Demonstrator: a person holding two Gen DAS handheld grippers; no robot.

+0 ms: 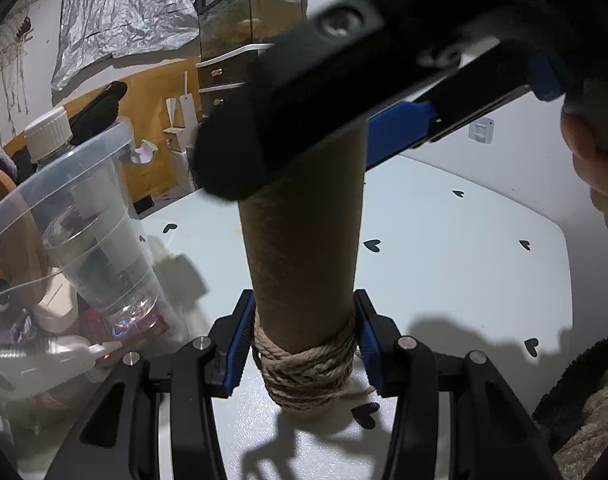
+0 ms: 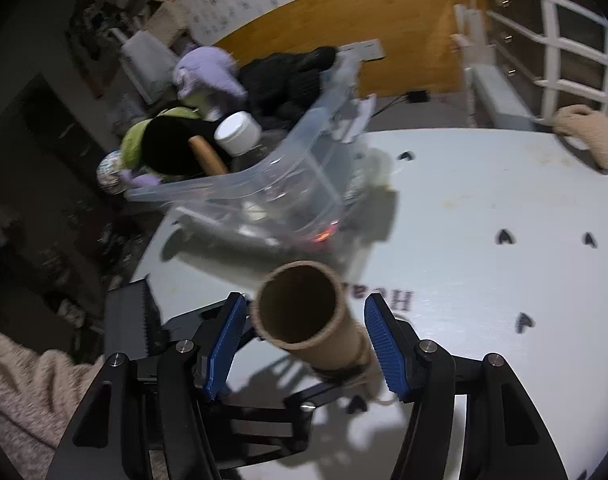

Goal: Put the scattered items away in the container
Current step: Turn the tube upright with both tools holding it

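A brown cardboard tube (image 1: 304,240) with twine (image 1: 304,364) wound round its lower end stands up from the white table (image 1: 464,264). My left gripper (image 1: 304,344) is shut on the twine-wrapped end. In the right wrist view the tube's open mouth (image 2: 300,304) sits between the blue pads of my right gripper (image 2: 304,312). That gripper is open: the right pad stands clear of the tube and the left pad lies close beside it. One of its fingers (image 1: 288,92) crosses the tube's top in the left wrist view. The clear plastic bin (image 2: 304,168) stands just beyond, to the left.
The bin (image 1: 64,184) holds a white-capped bottle (image 2: 238,128), a purple plush (image 2: 208,72), black cloth and other items. A beige fuzzy item (image 2: 584,132) lies at the table's far right edge. A person's hand (image 1: 596,152) is at the right. Black hearts dot the table.
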